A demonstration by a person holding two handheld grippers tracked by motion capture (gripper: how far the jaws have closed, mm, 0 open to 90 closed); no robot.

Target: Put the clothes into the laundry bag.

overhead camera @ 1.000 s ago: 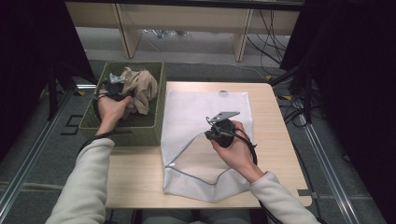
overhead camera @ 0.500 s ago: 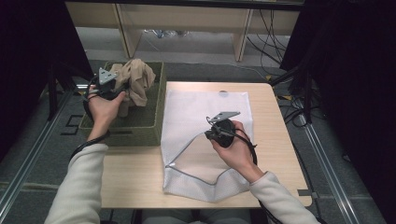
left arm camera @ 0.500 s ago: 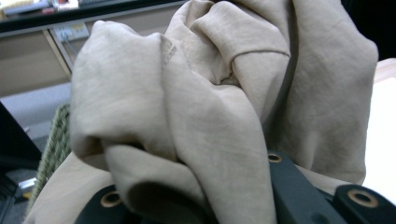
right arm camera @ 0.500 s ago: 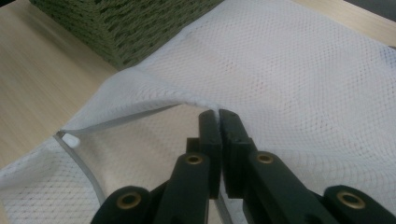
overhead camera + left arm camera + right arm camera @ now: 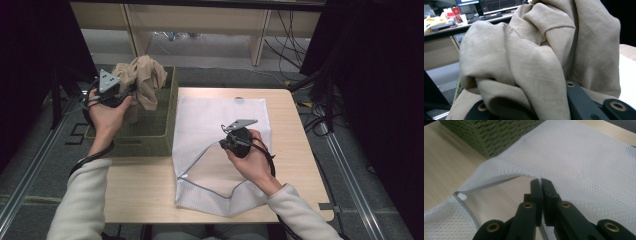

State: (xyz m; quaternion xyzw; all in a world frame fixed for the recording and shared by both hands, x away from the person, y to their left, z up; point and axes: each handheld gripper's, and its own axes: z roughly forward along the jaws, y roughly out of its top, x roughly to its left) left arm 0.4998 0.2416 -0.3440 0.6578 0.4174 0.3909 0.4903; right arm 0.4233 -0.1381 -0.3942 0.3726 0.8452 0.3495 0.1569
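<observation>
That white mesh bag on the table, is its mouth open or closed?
Open. The right hand-held gripper pinches the upper edge of the mesh bag and lifts it, so a gap shows between the top layer and the bottom one.

A crumpled beige garment [image 5: 142, 82] hangs bunched in folds above the far part of the green woven basket [image 5: 150, 135] at the table's left. To its right a white mesh laundry bag [image 5: 220, 117] lies flat on the table, its grey-edged mouth lifted open at the near left side.
</observation>
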